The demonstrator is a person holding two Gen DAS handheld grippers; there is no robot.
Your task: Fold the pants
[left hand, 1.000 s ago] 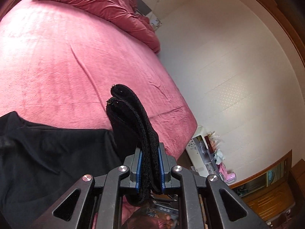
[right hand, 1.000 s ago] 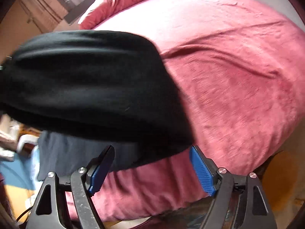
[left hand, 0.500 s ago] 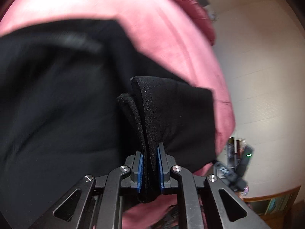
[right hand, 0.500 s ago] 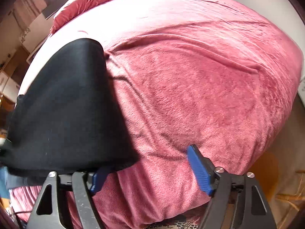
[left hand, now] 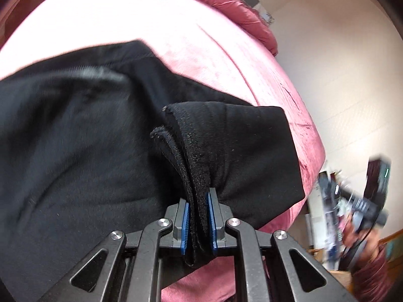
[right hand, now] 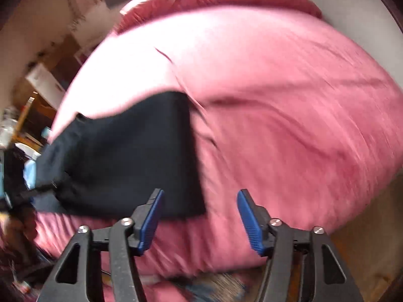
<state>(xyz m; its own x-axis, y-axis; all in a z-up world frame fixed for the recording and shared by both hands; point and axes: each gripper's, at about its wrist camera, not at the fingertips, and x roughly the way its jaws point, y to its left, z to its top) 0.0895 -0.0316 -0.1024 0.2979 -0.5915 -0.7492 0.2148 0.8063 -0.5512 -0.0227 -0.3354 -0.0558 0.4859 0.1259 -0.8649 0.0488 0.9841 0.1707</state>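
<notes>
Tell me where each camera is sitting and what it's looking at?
Left wrist: on the left gripper, looking down its fingers at the black pants clamped between them; the person's other hand shows blurred at right.
Right wrist: on the right gripper, looking down at the pink bed; its jaws are closing with nothing between them.
Shared: both see pants and bed.

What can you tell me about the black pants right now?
The black pants are soft, fleece-like fabric, lying spread and partly folded on the pink bed cover near its edge. The left gripper is shut on a bunched, layered hem. The right gripper holds nothing; its jaws are closing just off the pants' corner.
</notes>
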